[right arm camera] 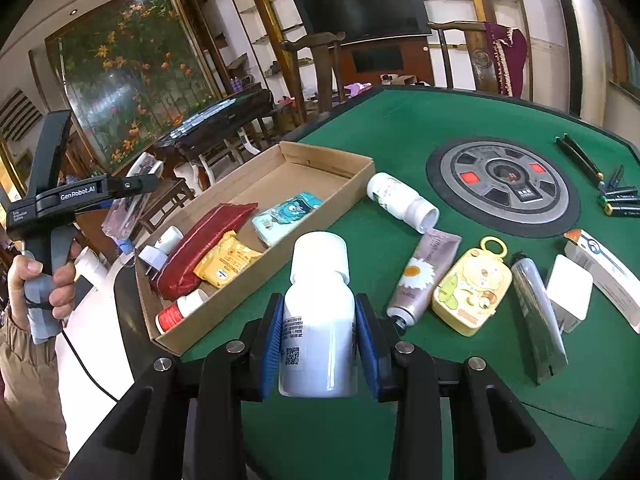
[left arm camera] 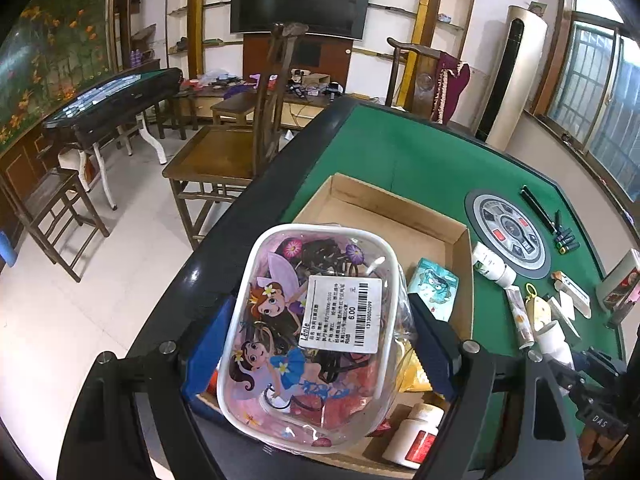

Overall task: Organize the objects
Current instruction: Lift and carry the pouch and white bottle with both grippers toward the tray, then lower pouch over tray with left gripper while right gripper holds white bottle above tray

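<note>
My left gripper is shut on a clear cartoon-fairy pouch and holds it above the near end of the cardboard box. From the right wrist view the left gripper hangs left of the box, the pouch edge-on in it. My right gripper is shut on a white bottle, cap pointing forward, above the green table just right of the box. The box holds a red pouch, a yellow packet, a teal packet and small bottles.
Loose on the felt right of the box: a lying white bottle, a daisy tube, a yellow case, a dark tube, white boxes, pens and markers. A round control hub sits mid-table. Wooden chairs stand beyond the table edge.
</note>
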Available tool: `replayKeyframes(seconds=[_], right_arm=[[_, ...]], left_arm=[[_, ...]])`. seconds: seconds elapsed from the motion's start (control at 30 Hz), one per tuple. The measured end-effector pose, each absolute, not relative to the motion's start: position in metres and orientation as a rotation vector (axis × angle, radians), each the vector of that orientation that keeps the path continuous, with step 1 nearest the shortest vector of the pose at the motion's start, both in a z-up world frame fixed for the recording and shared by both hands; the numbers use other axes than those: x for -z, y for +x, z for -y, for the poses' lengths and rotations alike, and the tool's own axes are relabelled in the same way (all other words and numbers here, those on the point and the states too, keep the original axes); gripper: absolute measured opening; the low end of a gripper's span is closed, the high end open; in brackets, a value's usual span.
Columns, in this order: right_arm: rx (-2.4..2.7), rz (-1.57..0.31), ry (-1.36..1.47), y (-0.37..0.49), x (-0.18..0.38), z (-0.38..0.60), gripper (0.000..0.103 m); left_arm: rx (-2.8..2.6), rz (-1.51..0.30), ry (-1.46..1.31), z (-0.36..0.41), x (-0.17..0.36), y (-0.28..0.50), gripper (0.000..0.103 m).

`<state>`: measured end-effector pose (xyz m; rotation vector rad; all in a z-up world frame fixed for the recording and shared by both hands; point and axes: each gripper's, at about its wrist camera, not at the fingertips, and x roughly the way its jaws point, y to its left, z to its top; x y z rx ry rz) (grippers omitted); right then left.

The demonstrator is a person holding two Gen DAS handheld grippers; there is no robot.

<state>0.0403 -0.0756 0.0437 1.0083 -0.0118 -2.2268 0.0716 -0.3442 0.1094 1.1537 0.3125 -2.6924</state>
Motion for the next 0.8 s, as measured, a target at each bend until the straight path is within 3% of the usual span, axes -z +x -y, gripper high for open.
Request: replayKeyframes(seconds=[0.8], right_arm=[[2.233, 0.017, 0.993, -0.01, -0.055, 0.111, 0.037]], left_arm=[[2.691, -0.322, 1.214, 0.351, -0.091, 0.058, 0.083]])
